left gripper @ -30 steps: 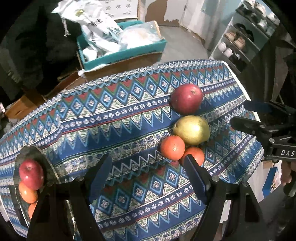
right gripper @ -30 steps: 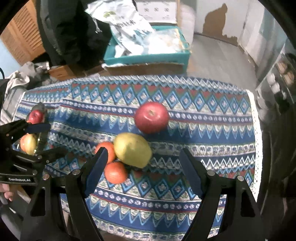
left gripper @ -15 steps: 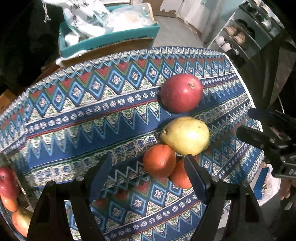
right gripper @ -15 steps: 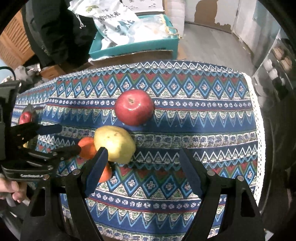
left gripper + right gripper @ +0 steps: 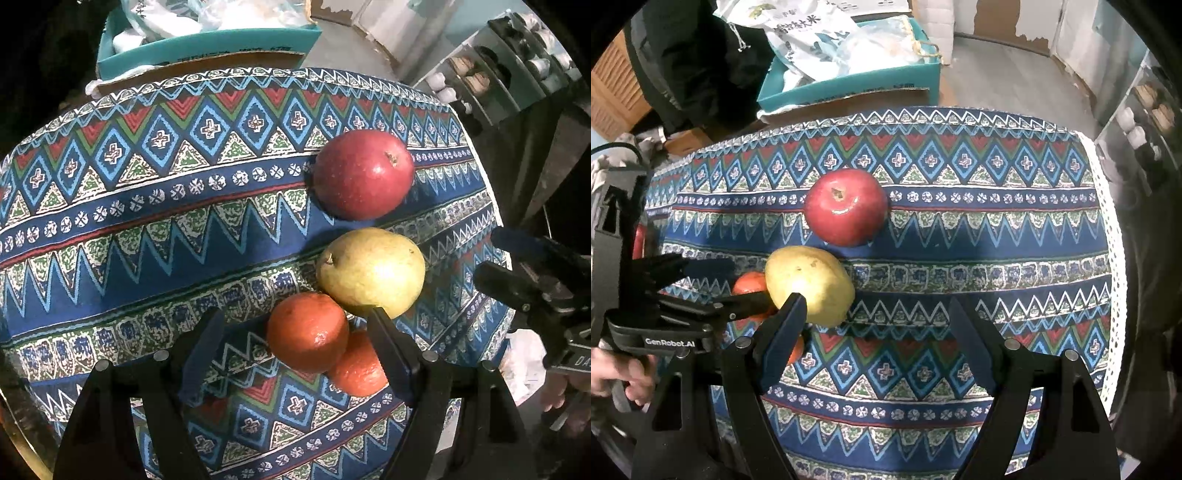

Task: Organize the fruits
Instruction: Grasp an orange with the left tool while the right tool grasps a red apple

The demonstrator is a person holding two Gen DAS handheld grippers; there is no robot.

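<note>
Orange fruit [image 5: 308,332] sits between spread left tongs [image 5: 295,350], touching pear [image 5: 371,271] and second orange [image 5: 360,369]. Could knock neighbours rolling when pinched. Right tongs [image 5: 875,332] spread, empty, beside pear.

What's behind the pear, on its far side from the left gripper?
A red apple lies beyond the pear on the patterned tablecloth, with a narrow strip of cloth between them. The cloth under both fruits is covered.
</note>
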